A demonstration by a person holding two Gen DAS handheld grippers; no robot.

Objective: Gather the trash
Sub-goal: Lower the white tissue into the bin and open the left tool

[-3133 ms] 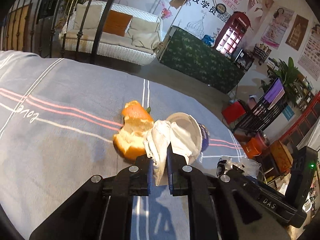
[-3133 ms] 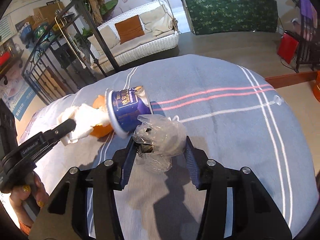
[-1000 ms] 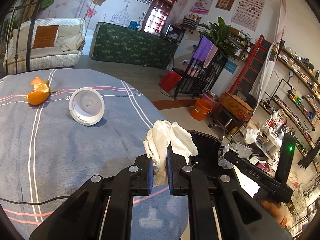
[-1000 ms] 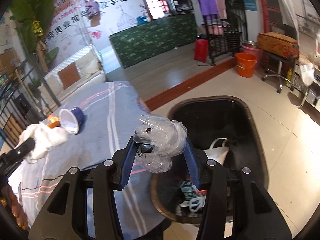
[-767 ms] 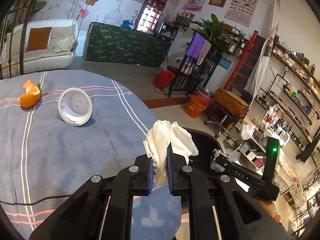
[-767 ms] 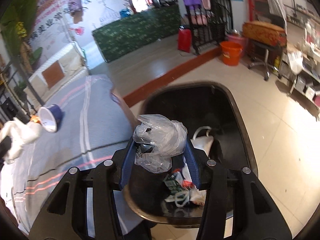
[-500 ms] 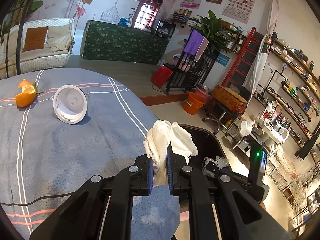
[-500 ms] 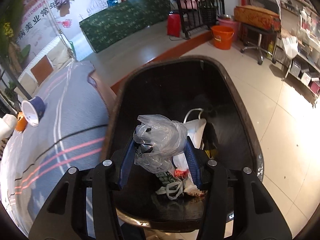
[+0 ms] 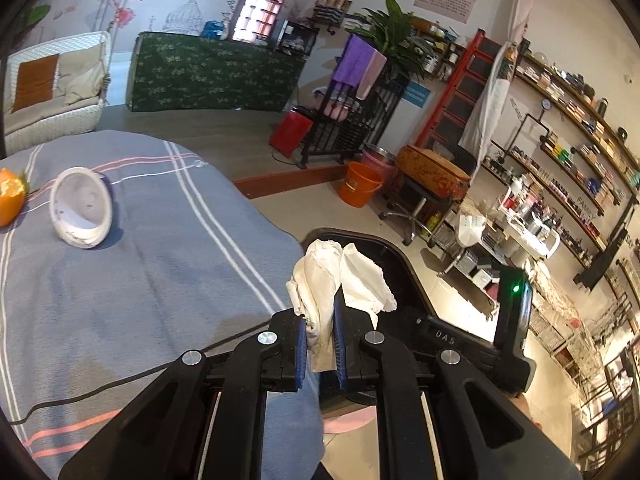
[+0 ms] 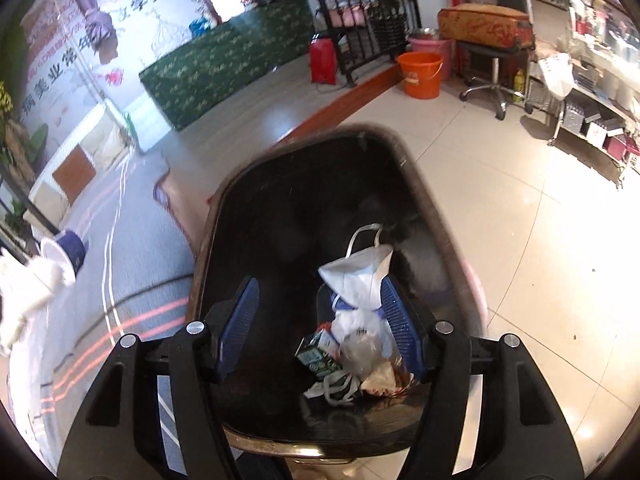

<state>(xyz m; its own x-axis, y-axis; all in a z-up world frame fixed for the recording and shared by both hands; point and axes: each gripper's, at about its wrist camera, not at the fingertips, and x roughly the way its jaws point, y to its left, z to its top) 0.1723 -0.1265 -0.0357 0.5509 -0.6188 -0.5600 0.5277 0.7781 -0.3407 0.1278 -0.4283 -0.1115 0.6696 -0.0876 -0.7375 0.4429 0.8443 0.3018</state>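
- Right wrist view: right gripper [image 10: 320, 320] sits over the black trash bin [image 10: 248, 208], jaws wide apart and just been opening, nothing between the pads.
- Clear plastic bag [image 10: 362, 344] lies in the bin on the trash pile, next to a white face mask [image 10: 362, 276] and a small green carton [image 10: 318, 354].
- Bin stands on tiled floor, just beside the table edge; bin rim [image 10: 280, 446] is right under the gripper body.
- Left wrist view: left gripper [image 9: 320, 340] clamped tight on a crumpled white tissue [image 9: 332, 280], held at the table's right edge, bin's dark rim just behind it.
- Right gripper's body with a green light [image 9: 514, 308] stands to the right, blocking most of the bin from this view.
- On the striped grey tablecloth [image 9: 160, 272]: a tipped yogurt cup [image 9: 80, 214] near the far left, orange peel [image 9: 10, 202] at the left edge beside it, apart from it.
- Black cable [image 9: 120, 380] runs across the cloth near the front edge.
- Orange bucket [image 9: 360, 188] and a stool on the floor beyond.
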